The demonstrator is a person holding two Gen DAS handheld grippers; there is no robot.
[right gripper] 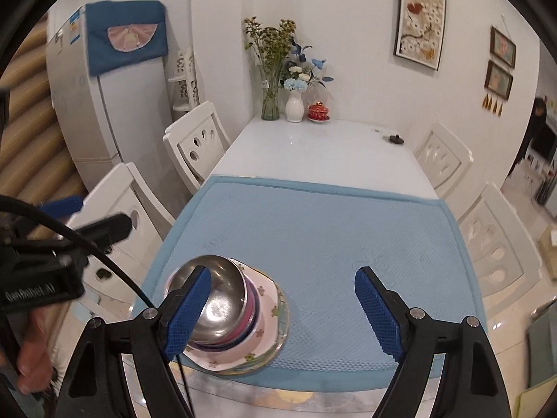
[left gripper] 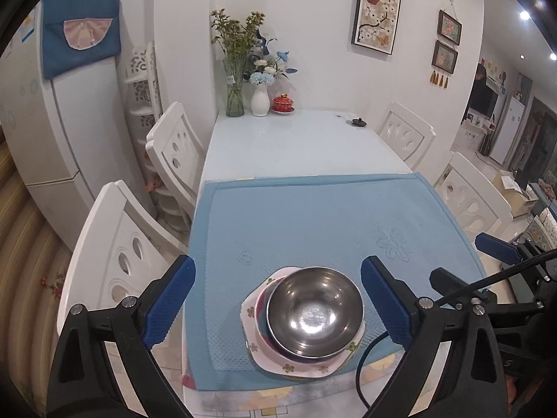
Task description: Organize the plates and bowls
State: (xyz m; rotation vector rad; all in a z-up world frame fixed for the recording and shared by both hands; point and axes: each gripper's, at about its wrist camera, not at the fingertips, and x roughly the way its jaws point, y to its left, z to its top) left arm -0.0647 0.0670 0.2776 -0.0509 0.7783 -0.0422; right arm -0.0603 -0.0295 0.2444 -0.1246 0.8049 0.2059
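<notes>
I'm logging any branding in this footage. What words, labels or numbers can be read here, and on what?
"GenRobot.AI", white print, slightly blurred, on the black body of the left gripper seen from the right wrist camera.
Sticker on the fridge: too small to read.
Label on the glass vase: too small to read.
Nothing readable on the bowl or plates.

A home dining room: a white desk [left gripper: 296,142] ringed by white dining chairs [left gripper: 175,146], flower vases [left gripper: 260,99] against the wall, framed butterfly art [left gripper: 377,7], a fridge [left gripper: 45,104] alongside, and a living room [left gripper: 501,122] beyond.
</notes>
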